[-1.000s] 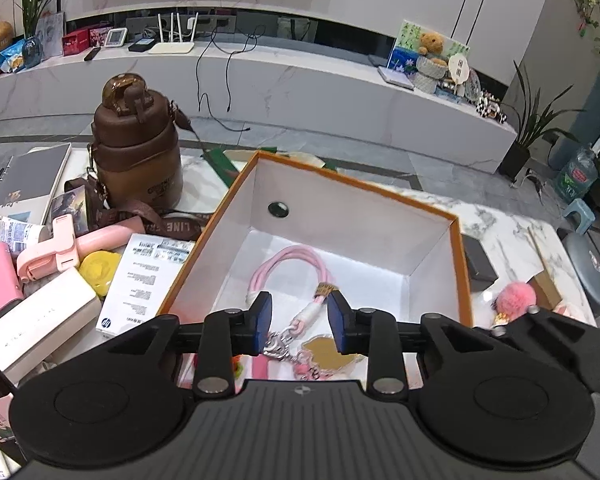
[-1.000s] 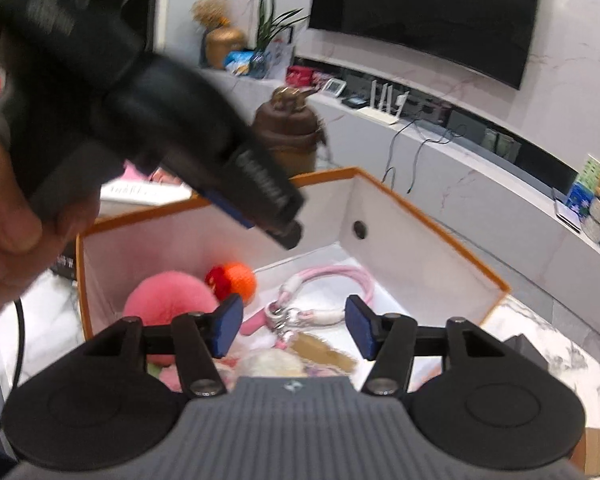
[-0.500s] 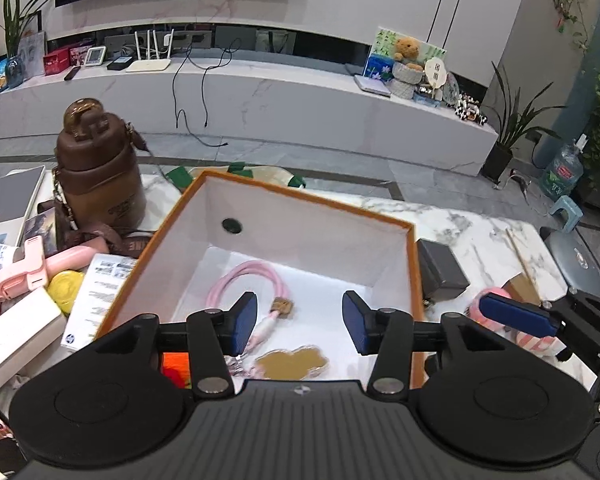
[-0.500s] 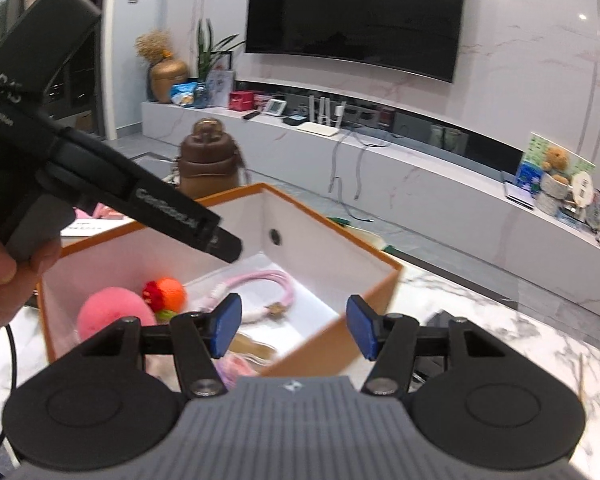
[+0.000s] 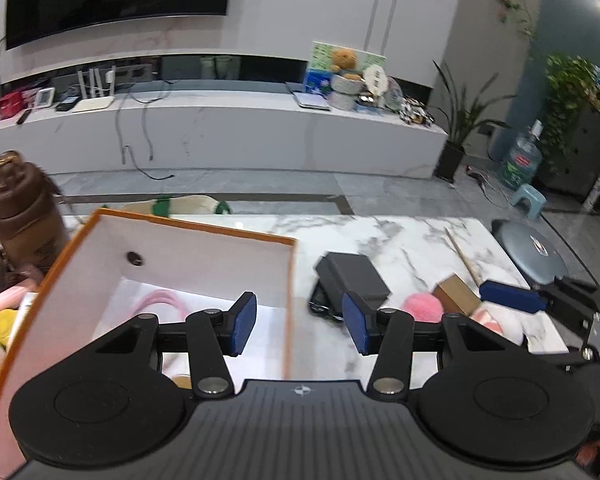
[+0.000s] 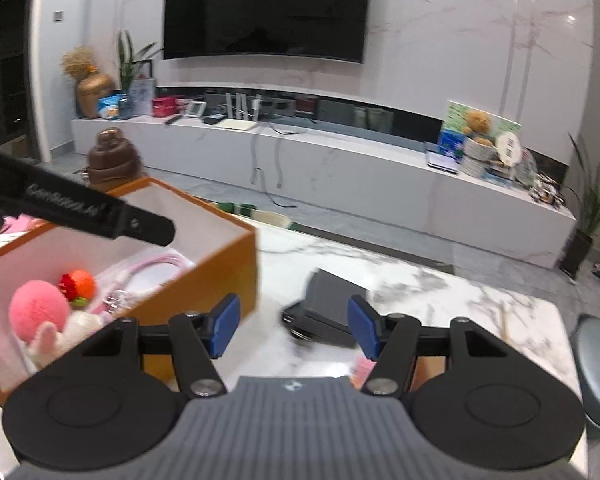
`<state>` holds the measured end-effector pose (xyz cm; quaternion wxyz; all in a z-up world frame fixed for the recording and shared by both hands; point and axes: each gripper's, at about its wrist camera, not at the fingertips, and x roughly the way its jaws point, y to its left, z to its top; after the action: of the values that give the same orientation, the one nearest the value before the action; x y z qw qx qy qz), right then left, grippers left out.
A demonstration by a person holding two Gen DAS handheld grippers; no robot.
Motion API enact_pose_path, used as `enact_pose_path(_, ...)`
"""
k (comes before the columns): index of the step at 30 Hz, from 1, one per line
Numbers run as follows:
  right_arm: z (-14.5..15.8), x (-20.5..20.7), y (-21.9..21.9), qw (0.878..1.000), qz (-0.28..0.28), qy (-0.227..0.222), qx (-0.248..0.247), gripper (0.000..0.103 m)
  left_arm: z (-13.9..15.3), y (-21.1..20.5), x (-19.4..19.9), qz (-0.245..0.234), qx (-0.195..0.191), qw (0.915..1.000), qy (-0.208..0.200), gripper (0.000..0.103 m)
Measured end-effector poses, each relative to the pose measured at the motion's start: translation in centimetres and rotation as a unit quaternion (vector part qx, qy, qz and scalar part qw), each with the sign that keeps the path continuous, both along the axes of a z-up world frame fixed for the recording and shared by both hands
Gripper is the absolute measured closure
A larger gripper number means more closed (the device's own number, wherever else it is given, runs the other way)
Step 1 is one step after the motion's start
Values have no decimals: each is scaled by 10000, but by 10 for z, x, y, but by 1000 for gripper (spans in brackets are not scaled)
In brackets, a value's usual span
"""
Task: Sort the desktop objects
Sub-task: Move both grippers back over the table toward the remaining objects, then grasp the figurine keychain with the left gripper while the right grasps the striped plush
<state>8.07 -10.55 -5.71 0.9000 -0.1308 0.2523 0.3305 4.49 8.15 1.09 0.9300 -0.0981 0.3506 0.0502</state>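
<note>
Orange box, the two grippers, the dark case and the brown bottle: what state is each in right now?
Orange box: open-topped, holding toys and a pink cord.
Left gripper: open, nothing between the pads.
Right gripper: jaws opening, nothing held.
Dark case: lying on the marble table, untouched.
Brown bottle: upright, lid on.

Left gripper [image 6: 100,216] arm: white lettering (blurred, approx "GenRobot.AI"); no other legible txt

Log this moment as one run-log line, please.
left gripper: open, empty | right gripper: opening, empty | orange box: holds pink pompom, pink cord | black case: on table
</note>
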Motion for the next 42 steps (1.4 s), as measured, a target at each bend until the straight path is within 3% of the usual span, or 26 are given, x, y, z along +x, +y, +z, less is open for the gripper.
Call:
enact_pose_path(2,-3,7,-15,9998,-176,53,6,39,-3,-11,5,-92,37,9999,76,45)
enact_pose_path(6,-17,24,-57,9927,-1067,501,244,35,-10,-30,13,-240,51,9996,147,43)
enact_pose_path(12,-9,48,-98,9850,-1680,379,128,32,-27,-60,27,-493,119,9982,326,39)
enact_pose_path(15,-11,56,-107,9847,-1677,452,135,30,-39,-76,31,-618,316,9965,471,38)
enact_pose_path(21,-30,67,-120,9855,-1597,474,-335,30,-72,-95,42,-648,581,9943,619,37)
enact_pose_path(27,-37,76,-134,9843,-1602,678,-298,30,-102,-110,55,-644,788,9917,781,37)
enact_pose_path(36,-54,79,-147,9823,-1574,824,-586,24,-126,-121,71,-841,698,9900,893,37)
enact_pose_path(42,-58,85,-151,9832,-1536,859,-494,23,-134,-120,82,-900,664,9893,938,37)
